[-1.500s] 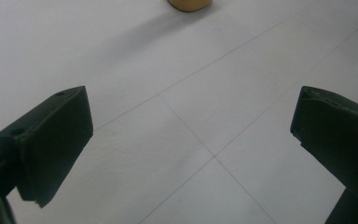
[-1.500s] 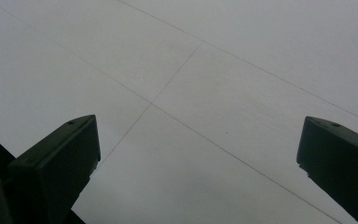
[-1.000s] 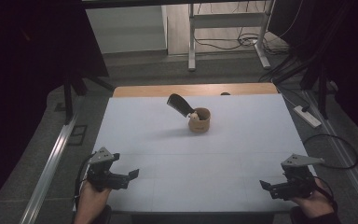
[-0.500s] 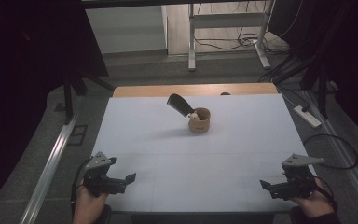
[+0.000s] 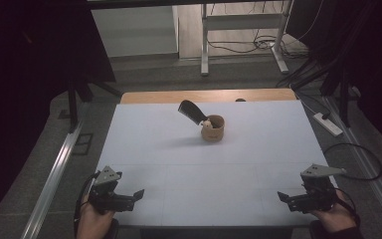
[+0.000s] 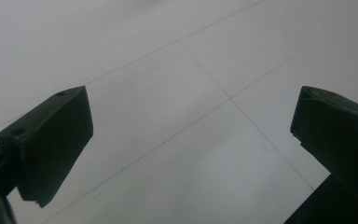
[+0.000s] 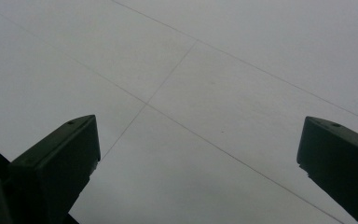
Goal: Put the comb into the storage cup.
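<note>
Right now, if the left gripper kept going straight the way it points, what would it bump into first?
Probably the white table top. The left gripper, jaws wide open, tilts down at the bare surface. In the high view it points across the near edge toward the right gripper; the brown cup sits far off.

Tan cup (image 5: 212, 128); black scoop (image 5: 191, 110); white table (image 5: 258, 149), faint grid lines; black left gripper (image 5: 134, 195), right gripper (image 5: 284, 197)

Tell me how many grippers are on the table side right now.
2. The left gripper is at the near left corner of the white table, and the right gripper is at the near right corner. Both have their jaws open and hold nothing.
</note>
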The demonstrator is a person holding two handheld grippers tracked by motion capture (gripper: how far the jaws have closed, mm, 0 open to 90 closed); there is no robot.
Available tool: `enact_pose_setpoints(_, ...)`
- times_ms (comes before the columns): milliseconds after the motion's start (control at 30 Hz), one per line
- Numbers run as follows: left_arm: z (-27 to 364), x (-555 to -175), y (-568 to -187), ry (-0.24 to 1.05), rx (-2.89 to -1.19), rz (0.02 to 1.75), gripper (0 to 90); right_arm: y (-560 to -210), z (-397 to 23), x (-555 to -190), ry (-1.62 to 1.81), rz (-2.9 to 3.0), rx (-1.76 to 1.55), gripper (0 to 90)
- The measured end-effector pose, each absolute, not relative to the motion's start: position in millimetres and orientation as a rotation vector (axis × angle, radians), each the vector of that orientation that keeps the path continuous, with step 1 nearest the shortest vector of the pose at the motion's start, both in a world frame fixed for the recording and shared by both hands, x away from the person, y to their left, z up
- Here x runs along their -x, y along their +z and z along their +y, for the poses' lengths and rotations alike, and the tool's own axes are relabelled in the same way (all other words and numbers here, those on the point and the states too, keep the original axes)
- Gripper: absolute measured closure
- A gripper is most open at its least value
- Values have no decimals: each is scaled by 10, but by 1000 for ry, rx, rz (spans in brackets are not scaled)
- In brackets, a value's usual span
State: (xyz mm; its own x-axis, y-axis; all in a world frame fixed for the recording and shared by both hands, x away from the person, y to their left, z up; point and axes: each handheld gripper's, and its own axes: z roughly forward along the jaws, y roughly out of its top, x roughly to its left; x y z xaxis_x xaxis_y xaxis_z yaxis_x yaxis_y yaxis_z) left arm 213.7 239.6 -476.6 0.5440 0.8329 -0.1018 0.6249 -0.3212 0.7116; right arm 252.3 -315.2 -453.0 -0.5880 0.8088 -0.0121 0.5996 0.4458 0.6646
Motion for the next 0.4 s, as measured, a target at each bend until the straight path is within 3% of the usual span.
enact_pose_setpoints(400,2358,-2164,-4782,368,-2106,1206,6,-4534,-3142,-2525,880,2376,-1199,0)
